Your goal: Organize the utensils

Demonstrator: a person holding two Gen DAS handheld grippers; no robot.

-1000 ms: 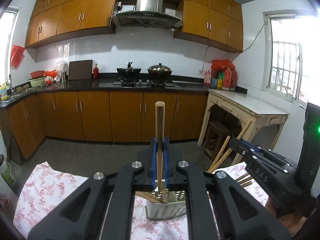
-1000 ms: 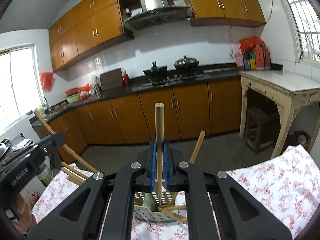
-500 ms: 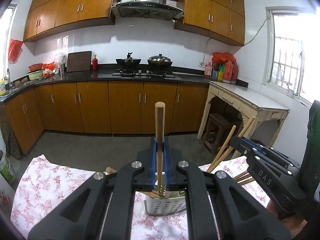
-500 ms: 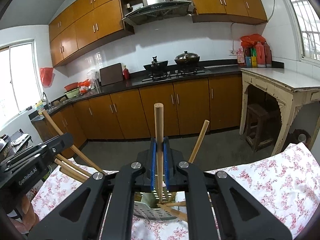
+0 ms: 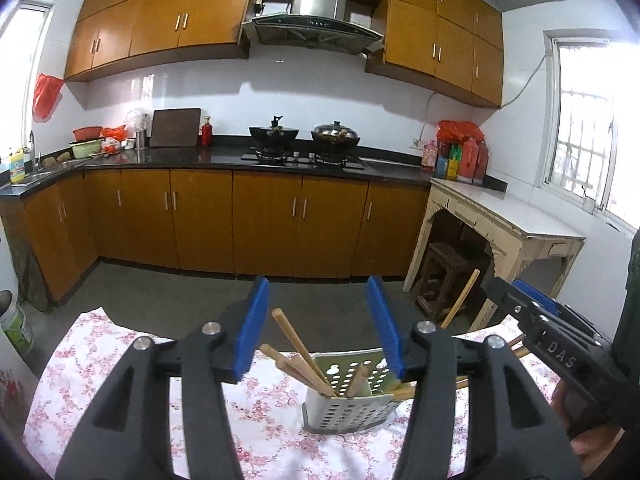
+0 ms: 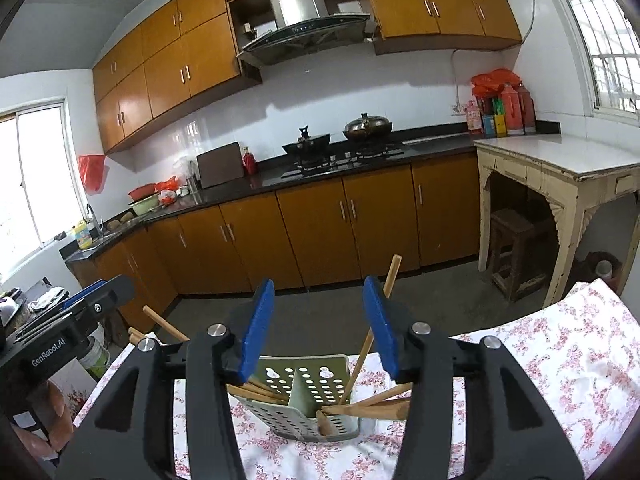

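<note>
We see both the left gripper (image 5: 320,326) and right gripper (image 6: 318,326) with fingers spread, holding nothing, above the perforated holder (image 5: 348,404) of wooden chopsticks (image 5: 298,344), apparently on the desk's floral cloth (image 5: 108,348).

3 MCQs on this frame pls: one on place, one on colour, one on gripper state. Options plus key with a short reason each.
1. Where does the perforated utensil holder stand?
A. on the floral tablecloth
B. on the black countertop
C. on the floor

2. What colour are the pads on the left gripper fingers?
A. red
B. blue
C. grey

3. What state are the two grippers in?
A. both shut on a stick
B. left open, right shut
C. both open, holding nothing

Key:
1 A: the holder's base sits on the flowered cloth in both wrist views.
2 B: the blue pads line the inner faces of the fingers.
3 C: left gripper and right gripper show a wide gap with nothing between the pads; the wooden sticks rest in the holder.
</note>
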